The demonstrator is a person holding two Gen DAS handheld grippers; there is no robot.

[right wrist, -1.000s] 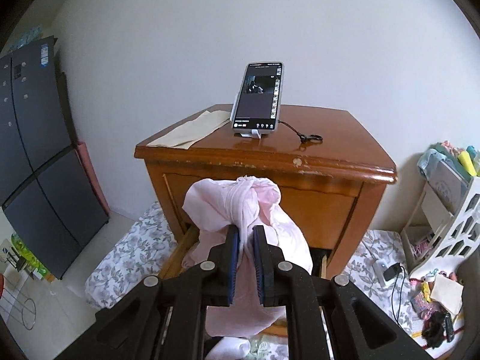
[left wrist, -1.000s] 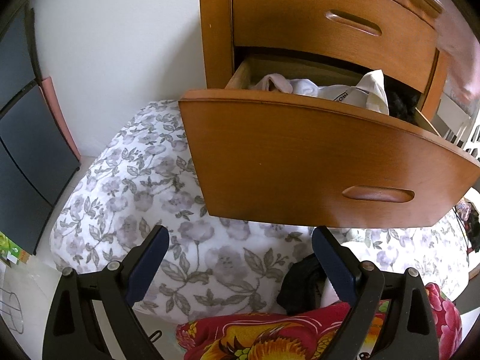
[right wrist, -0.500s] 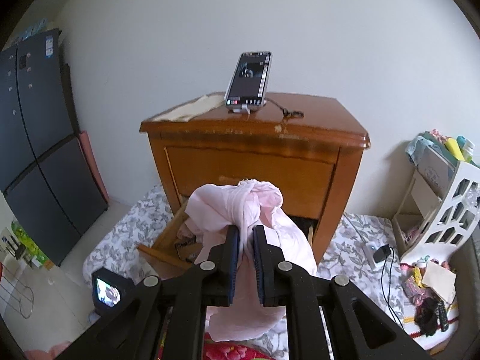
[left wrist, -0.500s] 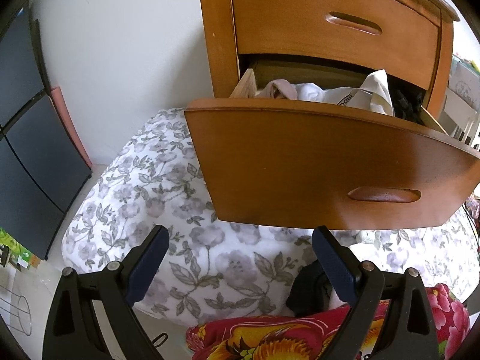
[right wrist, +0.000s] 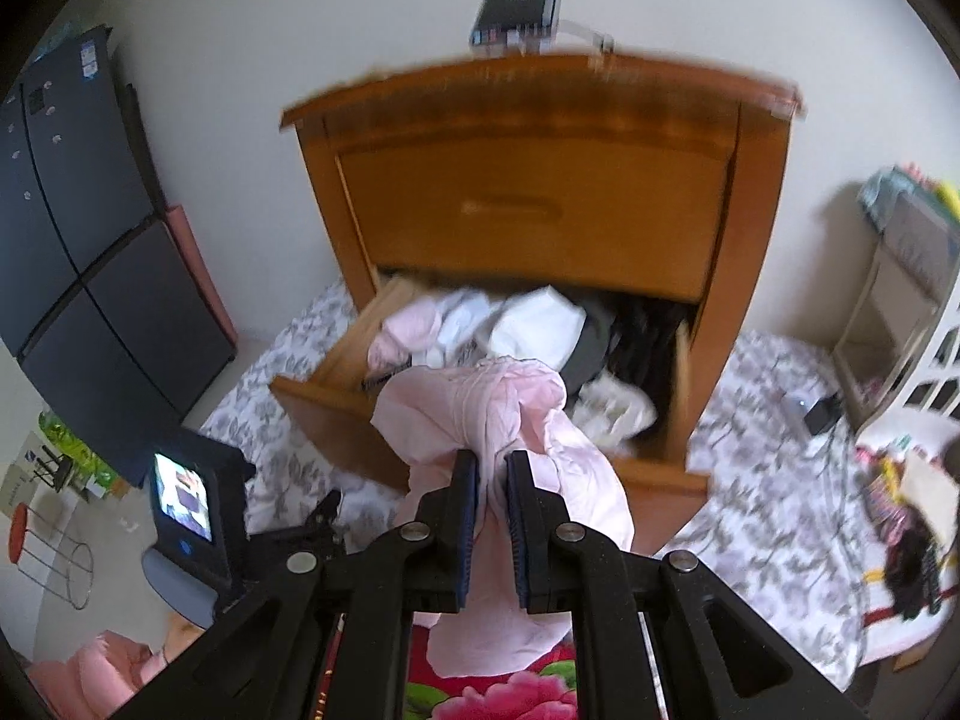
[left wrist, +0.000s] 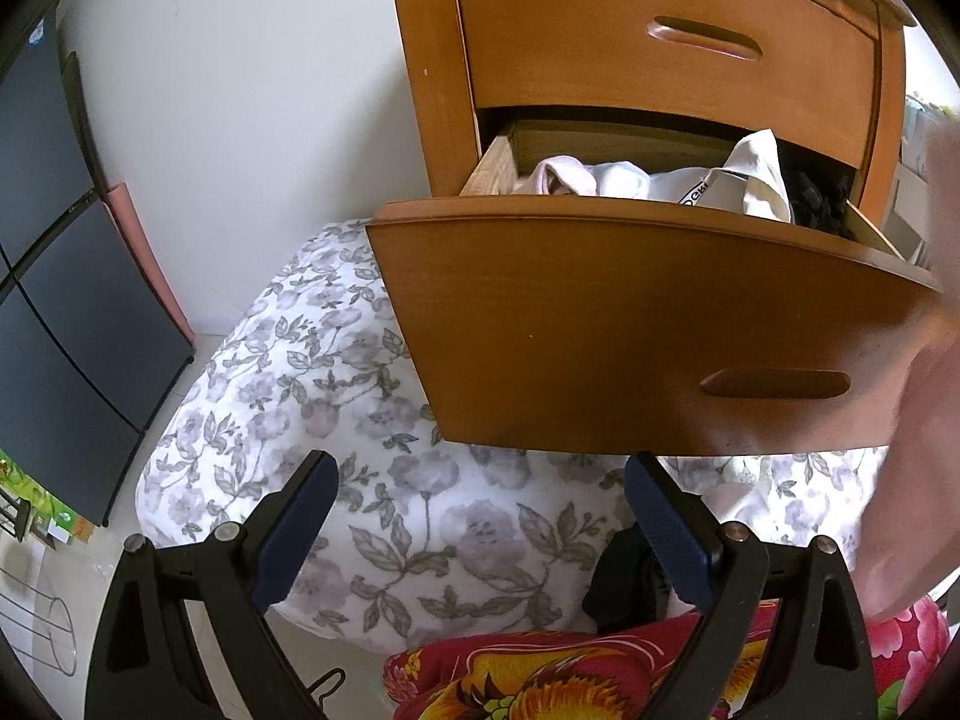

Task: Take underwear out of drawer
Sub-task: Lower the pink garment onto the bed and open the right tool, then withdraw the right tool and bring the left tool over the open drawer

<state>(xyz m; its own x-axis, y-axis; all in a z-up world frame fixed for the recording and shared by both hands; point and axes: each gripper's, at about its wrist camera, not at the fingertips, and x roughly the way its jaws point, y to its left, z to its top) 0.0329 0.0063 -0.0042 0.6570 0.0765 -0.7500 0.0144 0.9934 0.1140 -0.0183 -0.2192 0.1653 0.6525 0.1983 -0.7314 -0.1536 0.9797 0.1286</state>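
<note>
My right gripper (right wrist: 492, 468) is shut on pink underwear (right wrist: 480, 414), which hangs bunched in front of the pulled-out lower drawer (right wrist: 336, 402) of a wooden nightstand. White, pink and black clothes (right wrist: 528, 324) fill that drawer. In the left wrist view the drawer front (left wrist: 630, 324) juts out above a floral mattress, with clothes (left wrist: 660, 180) showing over its rim. My left gripper (left wrist: 480, 510) stands open and holds nothing, low in front of the drawer. A blurred pink cloth (left wrist: 918, 408) covers that view's right edge.
A phone (right wrist: 519, 3) stands on the nightstand top. A dark cabinet (right wrist: 78, 228) lines the left wall. A white rack (right wrist: 900, 312) stands on the right. A floral mattress (left wrist: 360, 408) and a red flowered blanket (left wrist: 540, 684) lie below. The left gripper's screen (right wrist: 183, 495) shows at lower left.
My right gripper has pulled back and down from the nightstand with the pink underwear still pinched. The left gripper has drifted slightly; pink cloth now enters its right edge.
</note>
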